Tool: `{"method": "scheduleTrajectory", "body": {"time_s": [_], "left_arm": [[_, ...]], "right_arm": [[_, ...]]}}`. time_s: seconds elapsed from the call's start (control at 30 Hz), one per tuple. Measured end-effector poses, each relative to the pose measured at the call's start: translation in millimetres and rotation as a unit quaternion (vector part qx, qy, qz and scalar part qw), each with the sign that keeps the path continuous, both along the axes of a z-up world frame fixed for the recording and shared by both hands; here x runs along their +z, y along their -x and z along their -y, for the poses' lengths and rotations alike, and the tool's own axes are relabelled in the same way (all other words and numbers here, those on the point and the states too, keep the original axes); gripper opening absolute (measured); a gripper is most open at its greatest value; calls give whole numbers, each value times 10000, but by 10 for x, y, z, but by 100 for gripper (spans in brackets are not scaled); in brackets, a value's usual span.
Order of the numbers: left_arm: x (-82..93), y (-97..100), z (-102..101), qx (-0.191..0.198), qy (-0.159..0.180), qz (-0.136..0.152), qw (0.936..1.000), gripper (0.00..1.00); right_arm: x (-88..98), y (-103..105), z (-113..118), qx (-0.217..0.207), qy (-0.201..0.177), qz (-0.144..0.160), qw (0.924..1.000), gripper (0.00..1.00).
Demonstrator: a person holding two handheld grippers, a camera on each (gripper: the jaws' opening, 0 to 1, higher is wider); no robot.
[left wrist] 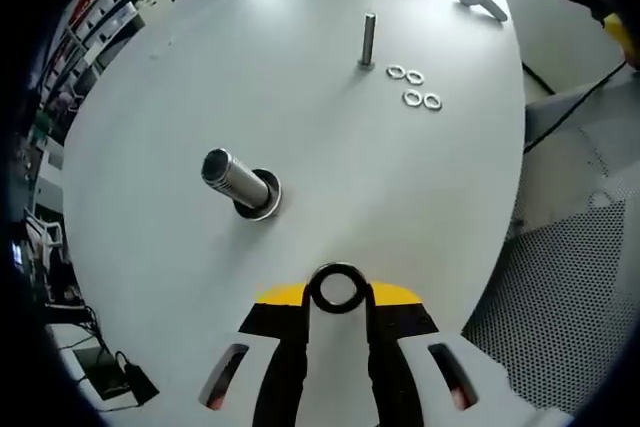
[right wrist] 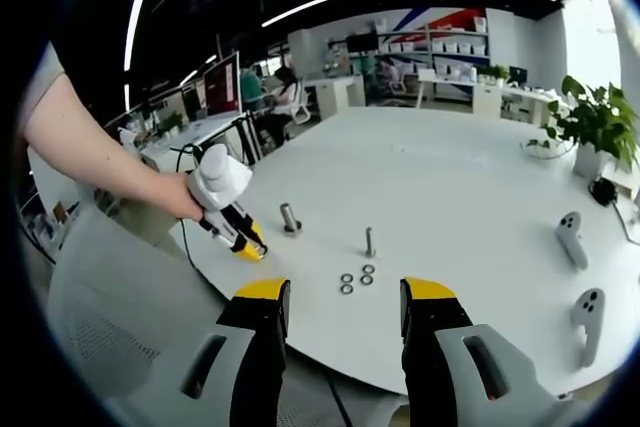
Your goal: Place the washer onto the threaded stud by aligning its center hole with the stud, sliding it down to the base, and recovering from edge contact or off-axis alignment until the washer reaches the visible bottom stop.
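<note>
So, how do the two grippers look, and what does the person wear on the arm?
The right gripper has two broad black jaws with yellow tips, set in white shells that each carry a dark slot. The left gripper has the same black jaws, yellow tips and white slotted shells; seen from the right gripper view, its body is white and rounded. The person's arm is bare under a short grey sleeve.

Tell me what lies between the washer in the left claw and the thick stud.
Nothing: in the left gripper view, bare white table separates the washer held by the left claw from the thick stud.

Washer pinched upright; stud apparently bare.
</note>
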State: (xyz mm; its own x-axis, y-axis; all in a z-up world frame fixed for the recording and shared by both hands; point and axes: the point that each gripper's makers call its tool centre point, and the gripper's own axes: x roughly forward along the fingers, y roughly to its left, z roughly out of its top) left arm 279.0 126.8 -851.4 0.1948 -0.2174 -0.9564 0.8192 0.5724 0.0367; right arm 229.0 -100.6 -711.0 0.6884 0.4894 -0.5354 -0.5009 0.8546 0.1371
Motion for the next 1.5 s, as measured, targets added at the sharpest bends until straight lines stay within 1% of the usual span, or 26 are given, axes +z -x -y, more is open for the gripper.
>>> {"method": "scheduleTrajectory", "body": {"time_s": [0.13,0.37,0.47,0.53,0.6,0.63,0.77,0.9,1.03,1.13,1.27,1.5], "left_arm": [[118,-114,5,-45,65,169,9998,19],[325,-309,13,-304,31,428,9986,19],[424,-350,28,-326,38,491,9983,19],[453,-376,44,-369,49,524,9979,19],[499,-409,84,-523,54,652,9965,19],[517,-410,110,-564,69,654,9962,19],[540,-451,154,-804,-31,735,9941,19],[560,-496,181,-896,-80,748,9931,19],[598,-528,235,-915,-42,799,9926,19],[581,-568,238,-926,-76,787,9926,19],[593,-625,227,-967,-115,841,9917,19],[554,-666,205,-1054,-216,778,9911,19]], "right_arm": [[2,1,-1,3,-13,9,10000,46],[5,0,-4,15,-22,7,10000,46],[5,0,-1,8,-27,7,10000,46],[6,-2,4,-6,-37,10,10000,46],[7,-2,5,-8,-40,9,10000,46],[6,-1,3,-2,-35,8,10000,46],[11,-7,2,-6,-54,21,10000,46],[13,-6,7,-26,-57,22,10000,46],[12,-4,5,-21,-52,17,10000,46],[8,-4,10,-40,-61,8,10000,46],[8,-10,8,-28,-51,10,10000,46],[4,-13,20,-66,-65,2,10000,46]]}}
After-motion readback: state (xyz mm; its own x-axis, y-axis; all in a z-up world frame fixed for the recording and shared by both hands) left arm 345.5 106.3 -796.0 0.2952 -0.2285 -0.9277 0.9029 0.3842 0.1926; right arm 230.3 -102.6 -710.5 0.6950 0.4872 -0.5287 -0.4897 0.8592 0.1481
